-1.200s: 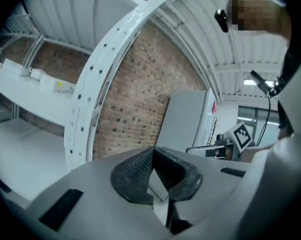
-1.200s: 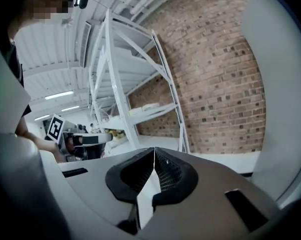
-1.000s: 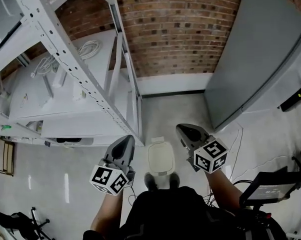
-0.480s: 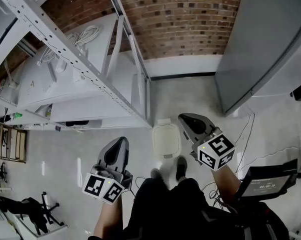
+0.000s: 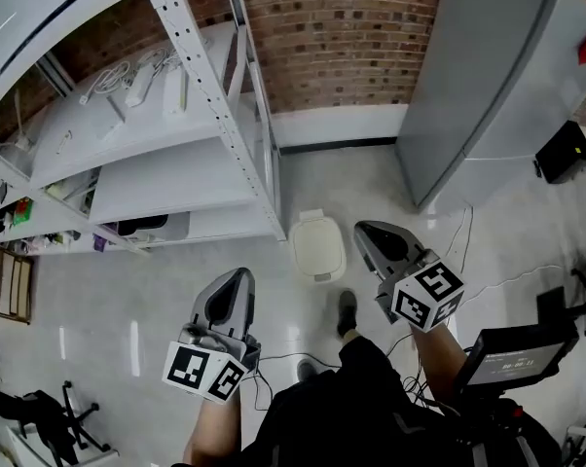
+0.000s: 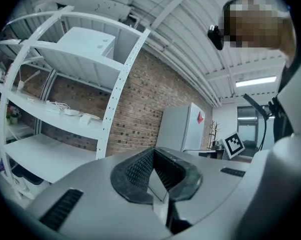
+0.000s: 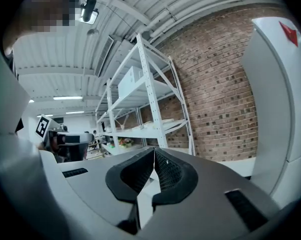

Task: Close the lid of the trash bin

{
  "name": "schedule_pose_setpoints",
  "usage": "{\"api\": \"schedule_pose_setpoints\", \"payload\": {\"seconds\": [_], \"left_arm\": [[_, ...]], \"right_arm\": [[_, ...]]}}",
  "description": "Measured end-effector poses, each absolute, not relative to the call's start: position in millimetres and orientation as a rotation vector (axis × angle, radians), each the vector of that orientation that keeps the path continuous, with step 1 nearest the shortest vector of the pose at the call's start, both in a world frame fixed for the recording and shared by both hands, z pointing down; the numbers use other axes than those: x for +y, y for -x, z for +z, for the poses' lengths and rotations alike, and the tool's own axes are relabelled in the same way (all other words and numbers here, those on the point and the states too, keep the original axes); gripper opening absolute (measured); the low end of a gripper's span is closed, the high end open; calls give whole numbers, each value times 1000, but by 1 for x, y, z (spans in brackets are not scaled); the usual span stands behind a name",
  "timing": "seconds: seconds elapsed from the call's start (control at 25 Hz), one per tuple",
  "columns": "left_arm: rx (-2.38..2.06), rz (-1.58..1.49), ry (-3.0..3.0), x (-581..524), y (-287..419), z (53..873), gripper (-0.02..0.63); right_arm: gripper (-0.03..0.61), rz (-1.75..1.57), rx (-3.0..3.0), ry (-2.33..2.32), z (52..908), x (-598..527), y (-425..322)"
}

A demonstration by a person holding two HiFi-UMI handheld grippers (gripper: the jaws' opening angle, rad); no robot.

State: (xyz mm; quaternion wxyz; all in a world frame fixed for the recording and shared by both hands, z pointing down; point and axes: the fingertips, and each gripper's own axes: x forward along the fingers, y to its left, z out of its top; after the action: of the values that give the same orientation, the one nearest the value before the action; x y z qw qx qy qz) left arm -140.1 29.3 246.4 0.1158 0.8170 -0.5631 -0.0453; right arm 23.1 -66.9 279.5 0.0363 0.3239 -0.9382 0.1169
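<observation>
A small white trash bin (image 5: 317,246) stands on the grey floor by the foot of the white shelving, and its lid lies flat on top. My left gripper (image 5: 237,278) hangs below and left of the bin, apart from it, jaws shut on nothing. To the bin's right, my right gripper (image 5: 366,230) is also shut and empty, and clear of the bin. In the left gripper view the left gripper (image 6: 153,151) points up at the shelves and brick wall. The right gripper (image 7: 154,150) likewise faces shelving and brick. The bin is out of sight in both gripper views.
White metal shelving (image 5: 176,163) with cables and boxes fills the left. A brick wall (image 5: 332,37) runs behind, and a grey cabinet (image 5: 478,86) stands at the right. Cables (image 5: 473,280) trail on the floor. The person's shoe (image 5: 347,311) is just below the bin.
The person has stepped back from the bin, which now sits farther ahead of the feet. Both grippers stay shut, and the left one has dropped lower in the head view.
</observation>
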Motion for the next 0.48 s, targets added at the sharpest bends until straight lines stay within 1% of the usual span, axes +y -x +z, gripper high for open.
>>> {"api": "schedule_pose_setpoints", "payload": {"seconds": [0.16, 0.32, 0.48], "left_arm": [[-1574, -199, -2470, 90, 137, 221, -2], [-1538, -221, -2465, 147, 140, 221, -2], [-1535, -232, -2474, 195, 124, 225, -2]], "right_arm": [[8, 359, -2846, -1049, 281, 8, -24], [8, 319, -2841, -1071, 264, 70, -32], [8, 253, -2848, -1076, 247, 119, -55]]}}
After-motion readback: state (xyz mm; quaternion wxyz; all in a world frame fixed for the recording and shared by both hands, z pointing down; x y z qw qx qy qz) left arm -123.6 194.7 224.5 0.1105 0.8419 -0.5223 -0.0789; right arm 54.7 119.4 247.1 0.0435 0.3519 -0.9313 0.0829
